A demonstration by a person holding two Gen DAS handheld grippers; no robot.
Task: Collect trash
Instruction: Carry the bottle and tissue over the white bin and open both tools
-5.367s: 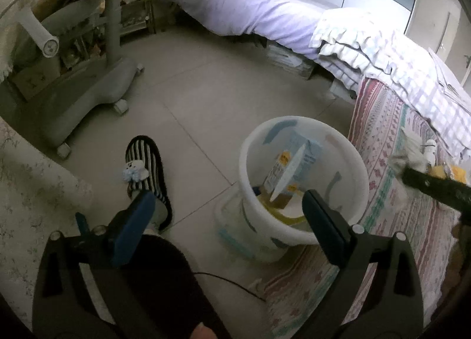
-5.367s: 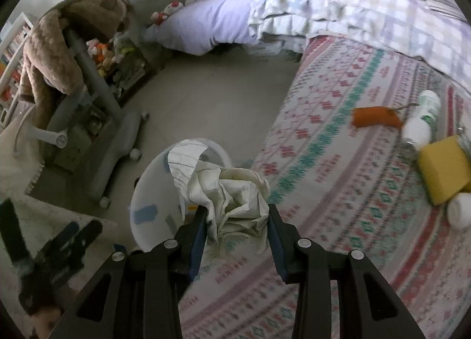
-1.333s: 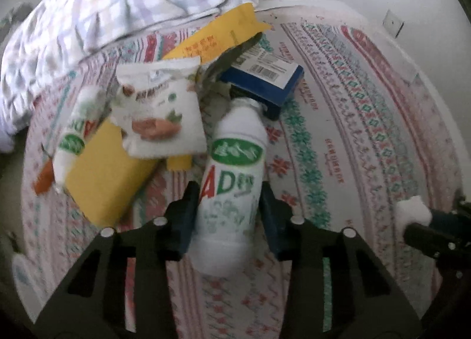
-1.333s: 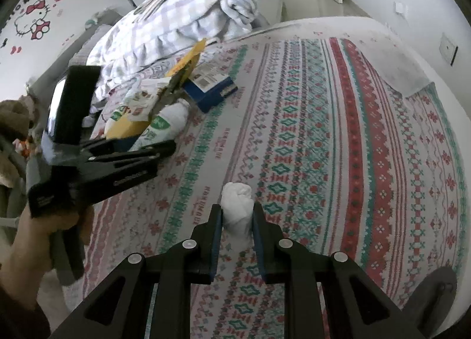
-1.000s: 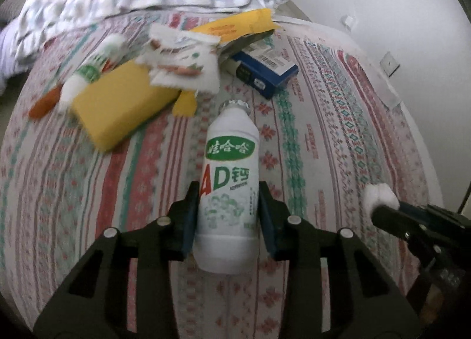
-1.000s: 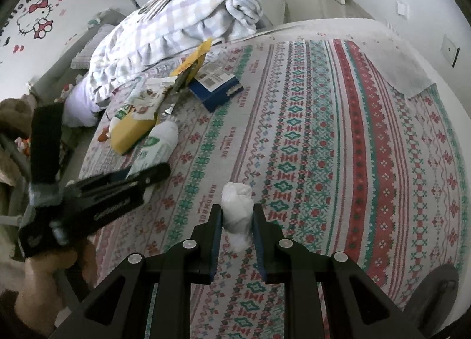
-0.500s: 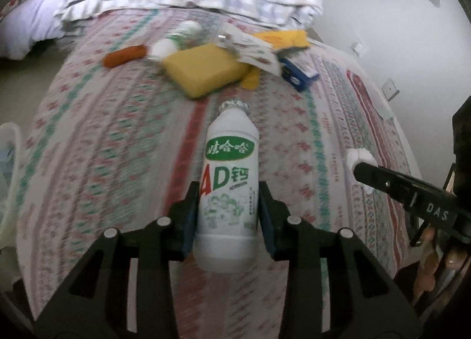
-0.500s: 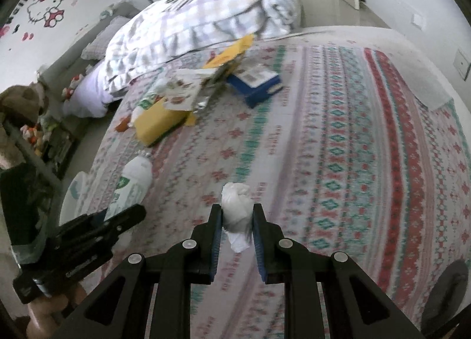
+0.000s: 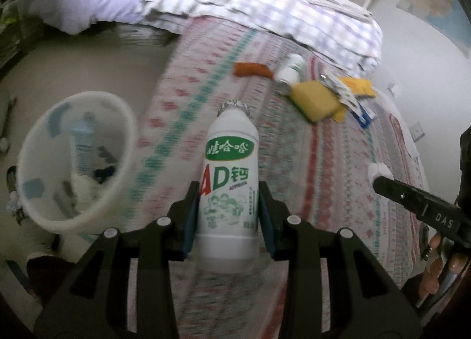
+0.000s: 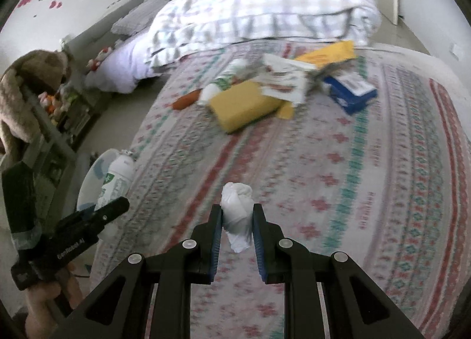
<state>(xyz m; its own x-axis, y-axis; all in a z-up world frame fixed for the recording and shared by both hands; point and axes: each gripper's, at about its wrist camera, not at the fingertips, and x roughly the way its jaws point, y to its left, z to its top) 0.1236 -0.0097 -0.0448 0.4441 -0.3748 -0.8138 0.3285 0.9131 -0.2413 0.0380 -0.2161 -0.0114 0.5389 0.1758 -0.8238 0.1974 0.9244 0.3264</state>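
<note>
Gripping one white bottle [image 9: 229, 180] mid-frame, the left gripper [image 9: 229, 206] hangs beside one bin [image 9: 44, 215] at left, while the right gripper [image 10: 237, 221] pinches one tissue wad [image 10: 237, 209] at center.

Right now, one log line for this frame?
left gripper: holds bottle | right gripper: holds tissue wad | bin: nearby

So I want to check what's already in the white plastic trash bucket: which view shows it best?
The left wrist view: the white plastic trash bucket appears whole beside the bed, its open mouth showing blurred trash inside. The right wrist view shows only a sliver of its rim, behind the white drink bottle clamped in the left gripper.
</note>
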